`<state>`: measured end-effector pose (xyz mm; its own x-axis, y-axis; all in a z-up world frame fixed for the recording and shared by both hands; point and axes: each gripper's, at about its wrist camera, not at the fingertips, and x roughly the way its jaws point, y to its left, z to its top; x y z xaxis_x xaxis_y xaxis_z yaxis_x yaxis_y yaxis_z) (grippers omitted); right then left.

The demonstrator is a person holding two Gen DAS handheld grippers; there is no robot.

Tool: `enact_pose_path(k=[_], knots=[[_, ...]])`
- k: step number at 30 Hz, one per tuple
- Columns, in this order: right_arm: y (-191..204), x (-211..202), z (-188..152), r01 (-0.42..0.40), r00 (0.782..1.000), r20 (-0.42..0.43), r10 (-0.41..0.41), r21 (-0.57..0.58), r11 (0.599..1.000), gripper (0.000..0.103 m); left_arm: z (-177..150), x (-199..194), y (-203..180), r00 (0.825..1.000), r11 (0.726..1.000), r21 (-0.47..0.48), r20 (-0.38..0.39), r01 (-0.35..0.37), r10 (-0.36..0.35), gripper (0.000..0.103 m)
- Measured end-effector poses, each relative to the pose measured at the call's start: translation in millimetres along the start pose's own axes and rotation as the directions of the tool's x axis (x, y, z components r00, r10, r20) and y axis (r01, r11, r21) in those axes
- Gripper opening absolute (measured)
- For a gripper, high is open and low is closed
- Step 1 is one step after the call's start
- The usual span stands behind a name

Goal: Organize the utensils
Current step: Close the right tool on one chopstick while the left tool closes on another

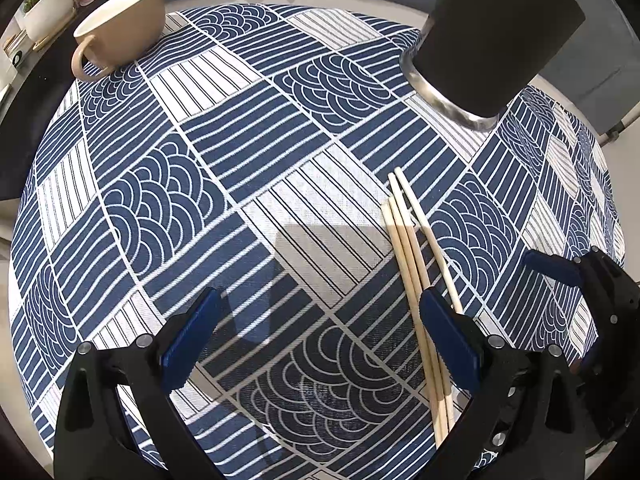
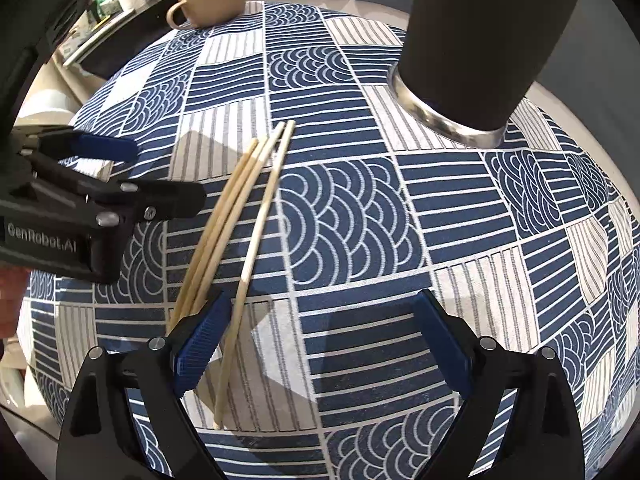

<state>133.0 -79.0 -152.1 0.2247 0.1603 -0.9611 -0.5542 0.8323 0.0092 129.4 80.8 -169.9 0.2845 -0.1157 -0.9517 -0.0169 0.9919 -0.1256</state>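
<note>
1. Underneath everything, a blue-and-white patterned tablecloth (image 1: 168,208) covers the table, printed with stripes and wave arcs.
2. Toward the far right stands a dark cylindrical holder (image 2: 476,40) on a shiny metal base, upright and well apart from the sticks.
3. Both tools hang over the cloth, pointing steeply down: the left gripper (image 1: 320,344) and the right gripper (image 2: 320,340) each have jaws spread wide, holding nothing.
4. At the far left edge sits a tan cup (image 1: 124,24).
5. Four wooden chopsticks (image 2: 240,216) lie on the cloth between the two tools, three bunched together, one slightly aside.
</note>
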Motion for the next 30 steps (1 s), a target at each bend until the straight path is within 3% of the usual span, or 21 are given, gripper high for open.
enact_pose_path(k=[2, 7, 8, 16, 20, 23, 30], knots=[[-3, 0, 1, 0.001, 1.000, -0.004, -0.001, -0.010, 1.000, 0.084, 0, 2, -2, 1.000, 1.000, -0.002, -0.003, -0.014, 0.014, 0.097], [-5, -4, 2, -0.016, 1.000, 0.000, 0.016, -0.049, 0.999, 0.064, 2, 6, -10, 0.998, 0.998, -0.016, -0.022, -0.067, 0.067, 0.097], [-5, -5, 1, -0.019, 1.000, 0.001, 0.019, -0.055, 0.998, 0.055, 3, 7, -13, 0.997, 0.997, -0.018, -0.026, -0.077, 0.076, 0.097], [-11, -8, 3, -0.002, 1.000, -0.006, 0.001, -0.112, 0.994, 0.016, 9, 14, -25, 0.989, 0.988, -0.072, -0.071, -0.139, 0.133, 0.098], [-19, -10, 0, 0.034, 0.999, -0.012, -0.036, -0.122, 0.992, 0.007, 13, 16, -28, 0.986, 0.983, -0.106, -0.097, -0.147, 0.137, 0.096], [-26, -10, -3, 0.025, 1.000, -0.014, -0.027, -0.100, 0.995, 0.006, 10, 14, -30, 0.984, 0.981, -0.102, -0.084, -0.165, 0.156, 0.082], [-41, -14, -9, -0.009, 1.000, -0.014, 0.009, -0.025, 1.000, 0.005, 8, 4, -34, 0.987, 0.985, -0.090, -0.082, -0.148, 0.141, 0.030]])
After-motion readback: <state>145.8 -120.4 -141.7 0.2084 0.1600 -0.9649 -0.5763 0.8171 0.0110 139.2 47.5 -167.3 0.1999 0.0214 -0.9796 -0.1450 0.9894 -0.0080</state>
